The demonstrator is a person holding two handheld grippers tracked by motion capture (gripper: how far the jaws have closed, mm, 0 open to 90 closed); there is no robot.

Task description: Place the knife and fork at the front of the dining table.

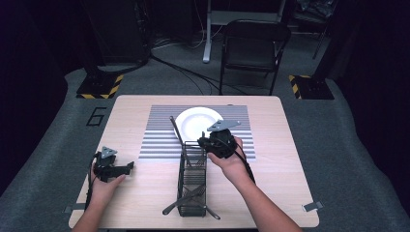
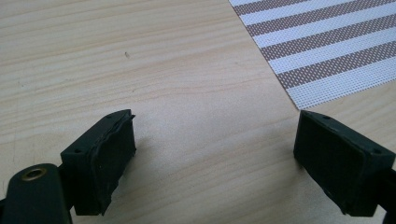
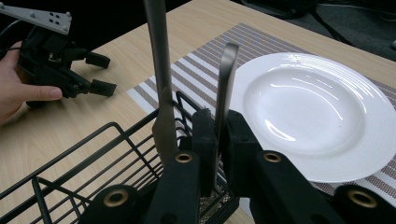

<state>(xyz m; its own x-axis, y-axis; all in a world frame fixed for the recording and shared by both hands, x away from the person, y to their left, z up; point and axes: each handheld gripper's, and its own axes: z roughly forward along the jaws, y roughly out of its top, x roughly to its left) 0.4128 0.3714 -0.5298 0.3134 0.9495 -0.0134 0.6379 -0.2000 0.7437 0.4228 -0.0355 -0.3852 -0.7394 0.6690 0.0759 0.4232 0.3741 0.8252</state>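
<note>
Right gripper (image 3: 217, 140) clamped tight on a flat metal utensil handle (image 3: 225, 84) at the far end of the black wire caddy (image 1: 192, 181); handle standing close to upright, long axis rising out of the basket with a slight lean toward the white plate (image 3: 322, 107); working end hidden down in the wire, so fork, knife or spoon impossible to tell. Second handle (image 3: 159, 70) just beside it, also upright, not gripped (close enough to snag on the way up, probably). Plate sitting on the striped placemat (image 1: 159, 140) just beyond the caddy, so next move looks like straight up along the handle, then a short hop forward. More cutlery (image 1: 188, 199) lying crosswise at the near end of the caddy. Left gripper (image 2: 215, 158) wide open, nothing between the jaws, resting low over bare desk (image 2: 140, 56) well off to the left; right hand (image 1: 232, 164) clearly the nearer one.
</note>
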